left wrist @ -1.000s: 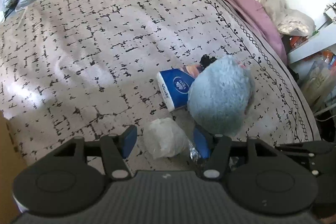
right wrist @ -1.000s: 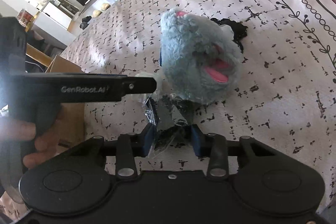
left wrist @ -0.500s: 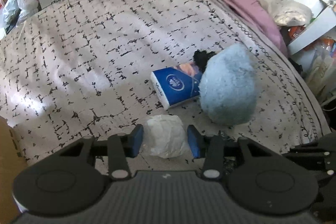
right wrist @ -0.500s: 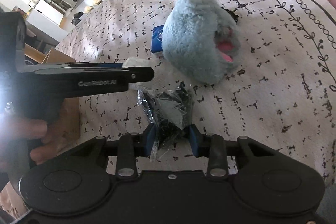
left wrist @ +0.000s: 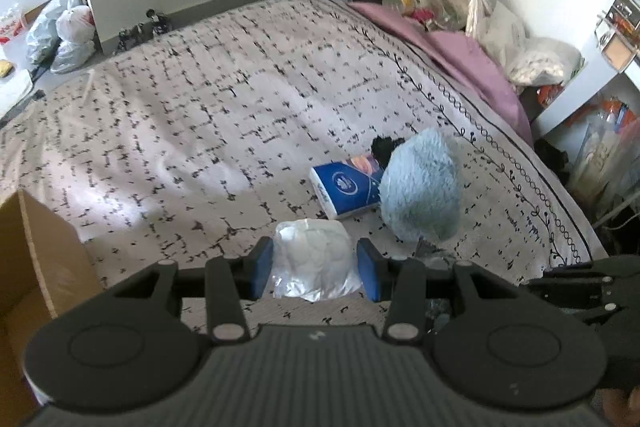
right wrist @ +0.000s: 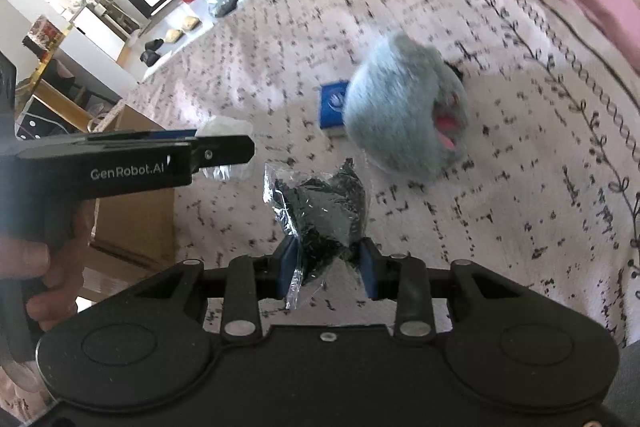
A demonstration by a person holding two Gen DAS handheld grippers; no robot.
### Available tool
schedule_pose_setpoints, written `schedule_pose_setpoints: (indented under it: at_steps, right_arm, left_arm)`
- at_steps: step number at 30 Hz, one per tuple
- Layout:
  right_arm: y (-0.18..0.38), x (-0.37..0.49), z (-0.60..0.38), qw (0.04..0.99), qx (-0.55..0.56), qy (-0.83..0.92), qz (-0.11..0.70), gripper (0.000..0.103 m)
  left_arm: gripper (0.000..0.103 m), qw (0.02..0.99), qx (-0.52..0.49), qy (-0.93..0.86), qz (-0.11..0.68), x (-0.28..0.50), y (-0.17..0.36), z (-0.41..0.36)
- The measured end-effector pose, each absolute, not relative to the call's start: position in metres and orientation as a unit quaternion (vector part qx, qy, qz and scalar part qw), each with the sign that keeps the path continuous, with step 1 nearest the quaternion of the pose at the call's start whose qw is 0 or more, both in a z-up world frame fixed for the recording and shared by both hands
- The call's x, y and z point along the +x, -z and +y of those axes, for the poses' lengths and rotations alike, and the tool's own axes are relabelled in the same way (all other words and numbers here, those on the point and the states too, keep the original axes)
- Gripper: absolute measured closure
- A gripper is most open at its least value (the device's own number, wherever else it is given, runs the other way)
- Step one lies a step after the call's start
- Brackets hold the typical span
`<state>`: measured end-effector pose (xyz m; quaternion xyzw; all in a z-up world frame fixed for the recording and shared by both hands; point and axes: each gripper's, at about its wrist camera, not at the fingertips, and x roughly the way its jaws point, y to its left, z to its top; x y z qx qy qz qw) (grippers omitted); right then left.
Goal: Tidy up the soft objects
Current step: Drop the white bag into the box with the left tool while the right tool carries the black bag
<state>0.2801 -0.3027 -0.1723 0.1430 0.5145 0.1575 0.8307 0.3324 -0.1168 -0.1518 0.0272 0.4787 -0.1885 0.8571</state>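
My left gripper (left wrist: pixel 316 265) is shut on a white soft bundle in clear plastic (left wrist: pixel 314 255) and holds it above the bed. My right gripper (right wrist: pixel 326 269) is shut on a black soft item in a clear bag (right wrist: pixel 324 207), also lifted. A fluffy blue plush (left wrist: pixel 420 187) lies on the patterned bedspread (left wrist: pixel 200 115) beside a blue tissue pack (left wrist: pixel 346 185). In the right wrist view the plush (right wrist: pixel 400 119) and the tissue pack (right wrist: pixel 332 103) lie ahead, and the left gripper body (right wrist: pixel 132 163) is at the left.
An open cardboard box (left wrist: pixel 36 259) stands at the bed's left edge, also in the right wrist view (right wrist: pixel 132 223). A small black item (left wrist: pixel 382 147) lies behind the plush. A pink pillow (left wrist: pixel 452 63) and cluttered shelves (left wrist: pixel 592 99) line the right side.
Both grippers have closed on their bagged items and lifted them up and back from the bed. The plush and tissue pack now look farther away.
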Motion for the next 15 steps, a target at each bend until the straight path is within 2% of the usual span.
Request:
schedule_pose_setpoints:
  at_steps: [15]
  right_arm:
    - [0.127,0.277,-0.264,0.861,0.109,-0.182,0.461,0.070]
  left_arm:
    - [0.059,0.886,0.022,0.162,0.434,0.297,0.102,-0.068]
